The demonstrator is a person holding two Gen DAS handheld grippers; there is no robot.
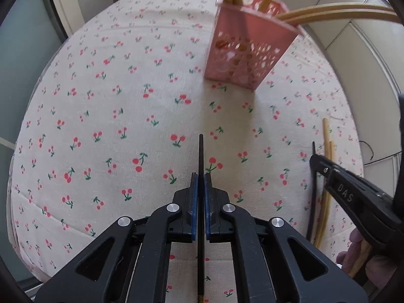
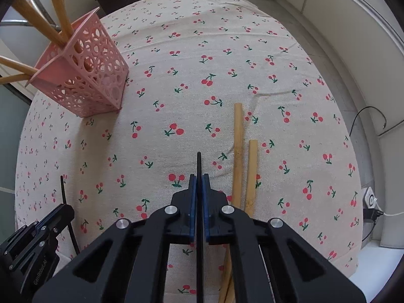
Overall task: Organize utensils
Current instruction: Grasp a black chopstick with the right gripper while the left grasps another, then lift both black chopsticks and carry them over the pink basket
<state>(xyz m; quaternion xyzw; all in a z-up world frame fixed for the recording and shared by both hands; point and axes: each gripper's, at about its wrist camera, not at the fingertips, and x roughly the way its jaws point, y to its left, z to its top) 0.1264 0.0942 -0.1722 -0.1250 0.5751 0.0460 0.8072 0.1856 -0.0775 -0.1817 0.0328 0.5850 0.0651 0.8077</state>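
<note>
Each tool, left and right, grips one black chopstick; two bamboo chopsticks remain at 3 o'clock, several already in the pink basket.

Left tool and right tool both point steeply downward, each clamped on a thin black stick.

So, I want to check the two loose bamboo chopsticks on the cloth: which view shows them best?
The right wrist view: the two bamboo chopsticks lie side by side in clear sight, just right of the right gripper. In the left wrist view they sit at the distorted right edge, partly hidden behind that gripper.
</note>
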